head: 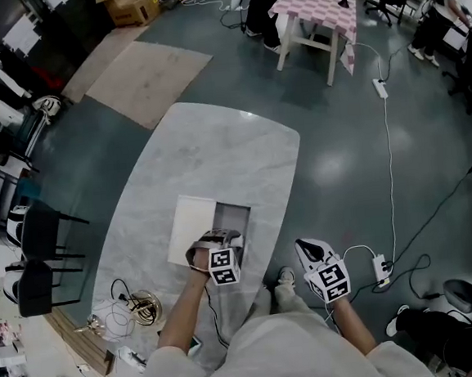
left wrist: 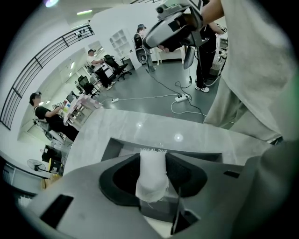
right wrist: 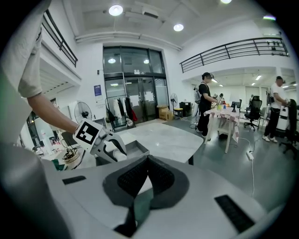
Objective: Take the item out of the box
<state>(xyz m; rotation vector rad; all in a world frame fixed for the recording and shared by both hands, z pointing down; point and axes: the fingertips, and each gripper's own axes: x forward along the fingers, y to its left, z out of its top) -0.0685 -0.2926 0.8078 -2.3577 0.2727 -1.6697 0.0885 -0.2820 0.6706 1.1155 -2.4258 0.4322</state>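
Your left claw [left wrist: 153,158]: part open, pads clamped on white cloth-like item [left wrist: 151,179], which stands upright between them. Item at lower centre of left gripper view, above open grey box [head: 237,216]. Box at centre of head view on marble surface [head: 216,144], white lid [head: 192,227] just left of it. Your right claw [right wrist: 146,161]: closed, empty, lower right of head view, beyond surface edge.

The box's [head: 237,215] walls are ringing the space under your left gripper [head: 216,241] and its item [left wrist: 152,175]; above, nothing is blocking you. The lid [head: 192,227] is lying just left of the box. Cables [head: 115,313] are crowding the table's [head: 216,144] near-left end; its far half is lying free.
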